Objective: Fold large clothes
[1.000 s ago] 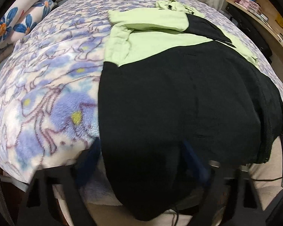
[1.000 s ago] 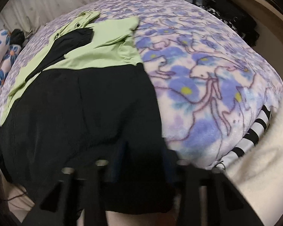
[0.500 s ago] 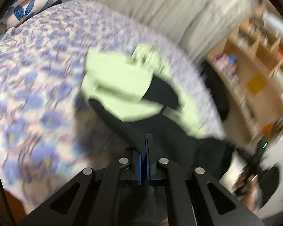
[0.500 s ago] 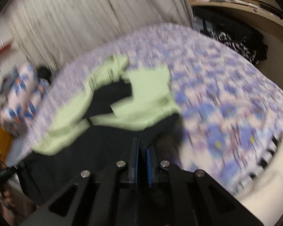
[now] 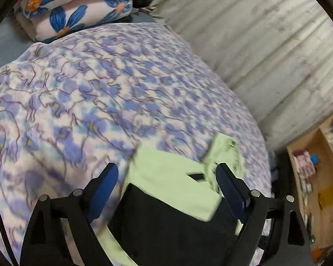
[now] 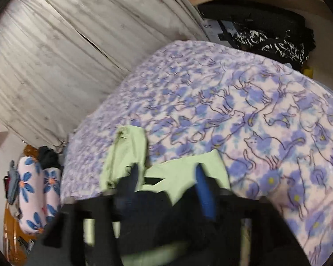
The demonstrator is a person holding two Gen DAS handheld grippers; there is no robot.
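I see the garment (image 5: 166, 217) as a two-tone piece, black body with light green panels, lying folded on the purple floral fleece blanket (image 5: 82, 102) that covers the bed. In the left wrist view the black half is doubled up over the green, its folded edge running straight across a flat green panel; a loose green flap, possibly a hood or collar, sticks out beyond it toward the far edge of the blanket near the curtain (image 5: 255, 40). In the right wrist view the same garment (image 6: 184, 173) sits near the blanket's near edge, with the green flap standing crumpled on its left side. My left gripper (image 5: 166, 177) has its blue-padded jaws spread wide and opening, with the cloth seen below the gap but neither pad pressing on it. My right gripper (image 6: 166, 188) is badly motion-blurred; its jaws are apart and opening, and I can make out no fabric pinched between them. Containers: the wooden shelf unit (image 5: 322, 177) off the blanket's right edge has open compartments holding small items, among them a pink package and something blue, too blurred to name. Floral pillows (image 5: 77, 6) lie stacked past the blanket's far left corner.
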